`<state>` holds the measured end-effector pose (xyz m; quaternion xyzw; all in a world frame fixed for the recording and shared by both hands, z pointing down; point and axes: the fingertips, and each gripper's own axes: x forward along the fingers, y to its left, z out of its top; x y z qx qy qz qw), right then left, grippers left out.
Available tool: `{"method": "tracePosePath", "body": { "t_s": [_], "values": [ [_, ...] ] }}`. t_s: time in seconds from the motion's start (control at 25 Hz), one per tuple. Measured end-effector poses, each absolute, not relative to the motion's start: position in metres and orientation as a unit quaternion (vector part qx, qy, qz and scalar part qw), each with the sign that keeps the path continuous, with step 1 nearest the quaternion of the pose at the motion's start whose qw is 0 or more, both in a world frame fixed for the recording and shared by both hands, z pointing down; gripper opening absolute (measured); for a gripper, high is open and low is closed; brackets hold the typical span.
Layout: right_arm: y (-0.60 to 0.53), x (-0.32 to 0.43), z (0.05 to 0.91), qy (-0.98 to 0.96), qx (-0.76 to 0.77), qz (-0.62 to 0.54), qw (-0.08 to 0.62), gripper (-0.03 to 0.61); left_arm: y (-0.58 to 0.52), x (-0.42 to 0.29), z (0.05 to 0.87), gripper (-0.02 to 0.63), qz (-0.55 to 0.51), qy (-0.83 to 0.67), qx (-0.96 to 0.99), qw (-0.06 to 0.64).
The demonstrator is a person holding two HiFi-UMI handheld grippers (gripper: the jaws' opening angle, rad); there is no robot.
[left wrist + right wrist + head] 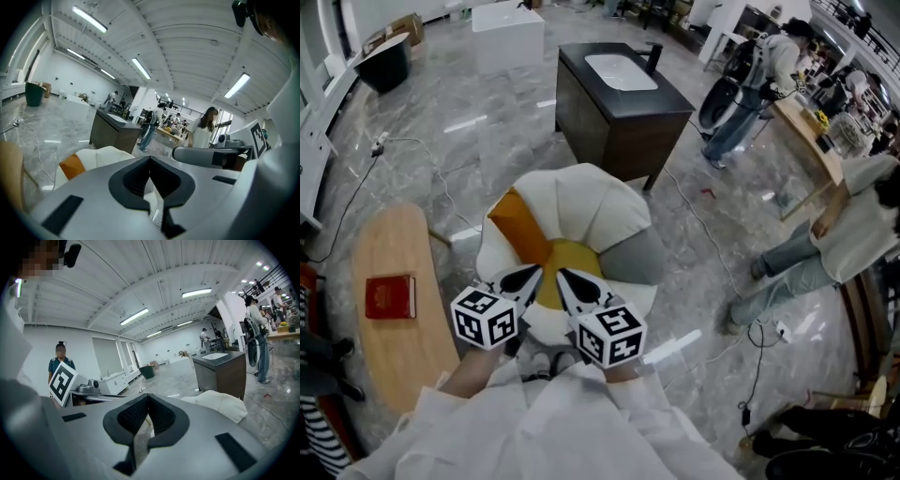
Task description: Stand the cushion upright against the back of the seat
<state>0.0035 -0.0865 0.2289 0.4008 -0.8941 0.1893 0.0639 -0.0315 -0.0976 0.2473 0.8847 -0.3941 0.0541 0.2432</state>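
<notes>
Petal-backed chair [581,202] with orange cushion [520,232] against its back
The left gripper [532,274] and right gripper [566,277], both closed on nothing, hover over the chair's front

The orange cushion [521,231] stands propped, slightly tilted, against the left of the round seat [581,199] with its white petal-shaped back.

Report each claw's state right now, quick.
Left claw: closed, holding nothing.
Right claw: closed, holding nothing.
</notes>
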Motion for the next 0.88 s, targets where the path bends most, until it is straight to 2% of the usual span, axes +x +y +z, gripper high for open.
{"method": "tracePosePath", "body": {
  "t_s": [0.28, 0.88],
  "values": [
    [-0.0864, 0.0029, 0.2266, -0.894, 0.402, 0.182, 0.073, 0.012, -0.0912, -0.0247, 0.2538, 0.008, 0.059, -0.383, 0.882, 0.268],
    [-0.085, 0.0007, 0.2322, -0.896, 0.396, 0.176, 0.096, 0.012, -0.0906, -0.0211, 0.2508, 0.008, 0.063, -0.375, 0.886, 0.264]
  ]
}}
